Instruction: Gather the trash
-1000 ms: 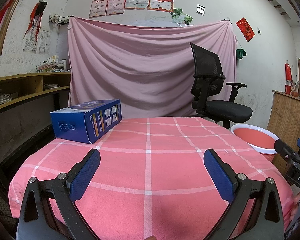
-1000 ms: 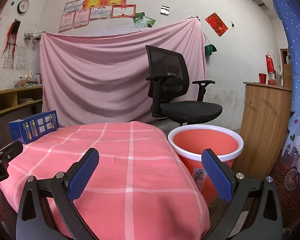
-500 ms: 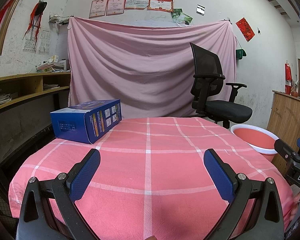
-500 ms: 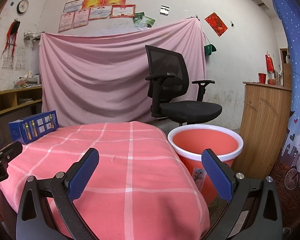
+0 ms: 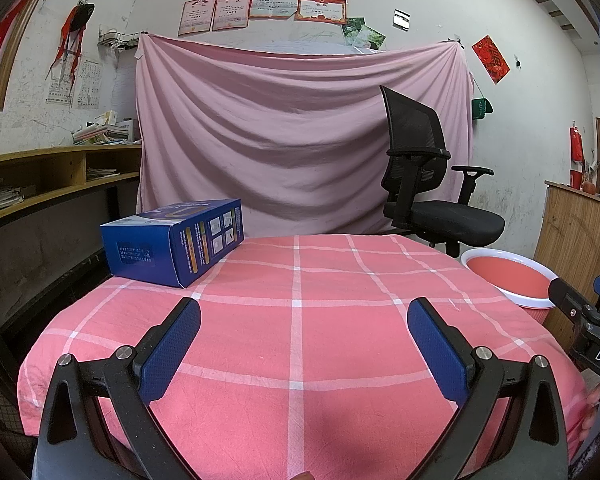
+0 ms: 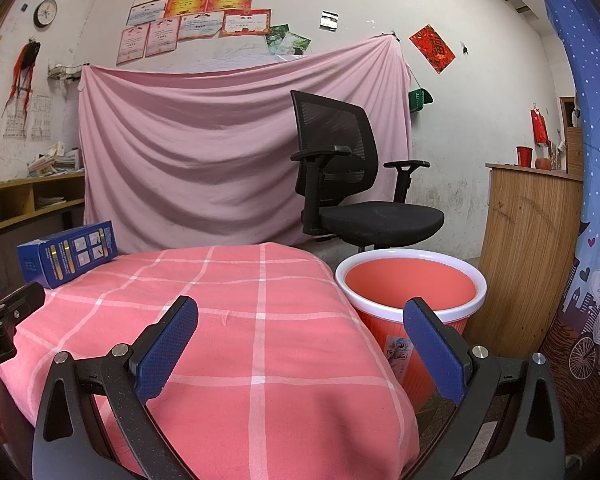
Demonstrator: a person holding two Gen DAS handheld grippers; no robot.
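Left wrist view: the left hand-held gripper (image 5: 304,316) gapes wide, holding nothing, over the bare checked desk (image 5: 296,344); a blue carton (image 5: 176,248) sits at the far-left edge.

Right wrist view: the right hand-held gripper (image 6: 300,316) is equally wide and unladen, straddling the desk's right edge; the red bin (image 6: 410,292) stands just beside on the floor.

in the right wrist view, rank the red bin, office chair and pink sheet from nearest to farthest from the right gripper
1. Red bin: just ahead of the right gripper, on the floor right of the table.
2. Office chair: behind the bin.
3. Pink sheet: hung on the far wall, behind the chair.
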